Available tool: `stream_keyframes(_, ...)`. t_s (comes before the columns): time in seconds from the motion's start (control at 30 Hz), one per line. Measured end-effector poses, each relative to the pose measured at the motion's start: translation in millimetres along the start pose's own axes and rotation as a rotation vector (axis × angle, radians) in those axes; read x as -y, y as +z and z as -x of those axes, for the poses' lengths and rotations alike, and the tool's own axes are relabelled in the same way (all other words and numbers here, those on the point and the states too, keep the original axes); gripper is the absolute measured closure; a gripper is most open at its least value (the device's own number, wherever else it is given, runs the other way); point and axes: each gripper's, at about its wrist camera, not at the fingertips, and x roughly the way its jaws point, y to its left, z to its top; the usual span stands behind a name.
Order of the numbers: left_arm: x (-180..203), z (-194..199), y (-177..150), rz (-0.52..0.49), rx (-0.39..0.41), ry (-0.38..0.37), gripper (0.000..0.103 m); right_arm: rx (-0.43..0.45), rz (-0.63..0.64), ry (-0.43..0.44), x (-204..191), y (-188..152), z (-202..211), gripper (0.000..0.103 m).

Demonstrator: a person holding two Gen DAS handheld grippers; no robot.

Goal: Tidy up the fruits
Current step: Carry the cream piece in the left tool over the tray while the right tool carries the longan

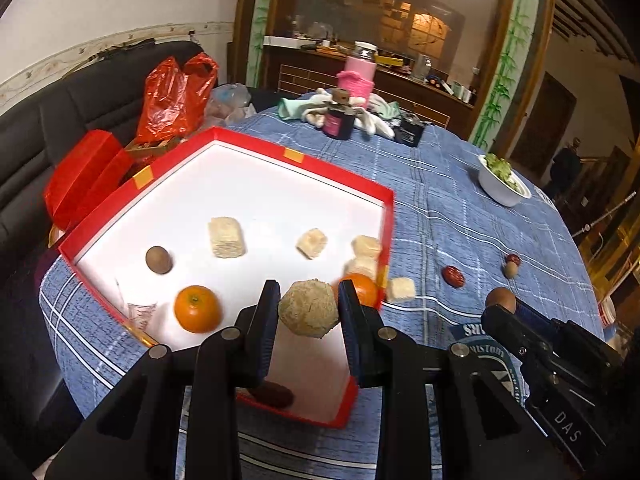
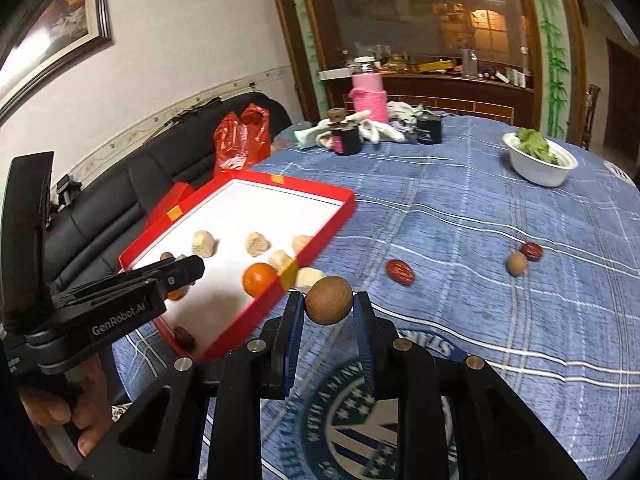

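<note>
A pale crumbly ball (image 1: 308, 308) is clenched between the fingers of the left gripper (image 1: 309, 312), above the red tray (image 1: 304, 152) at its 5 o'clock edge. A brown round fruit (image 2: 329, 300) is pinched by the right gripper (image 2: 329, 310) over the desk (image 2: 500, 320). A red date (image 2: 400, 272) is seen at its 1 o'clock.

Home dining room. Round table (image 2: 480, 208) under blue plaid cloth; black leather sofa (image 2: 120, 184) at 9 o'clock, framed picture (image 2: 56, 24) above it; wooden sideboard (image 2: 440, 88) with clutter at 12 o'clock; bamboo-painted door frame (image 2: 554, 40) at 1 o'clock.
</note>
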Motion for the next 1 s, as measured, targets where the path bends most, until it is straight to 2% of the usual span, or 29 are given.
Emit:
stream_keyframes(0.33, -30, -15, 16, 0.049, -0.008, 0.068, 0.076, -0.003, 0.047, 0.056, -33, 35, -40, 0.077)
stream_keyframes(0.5, -43, -24, 28, 0.067, -0.002, 0.107, 0.076, -0.032, 0.061, 0.075, -47, 52, -69, 0.077)
stream_keyframes(0.77, -65, -33, 37, 0.098, -0.002, 0.145, 0.076, -0.078, 0.084, 0.079, -68, 57, -103, 0.077)
stream_keyframes(1.0, -68, -42, 38, 0.086, -0.013, 0.172, 0.075, -0.108, 0.093, 0.051, -79, 55, -120, 0.077)
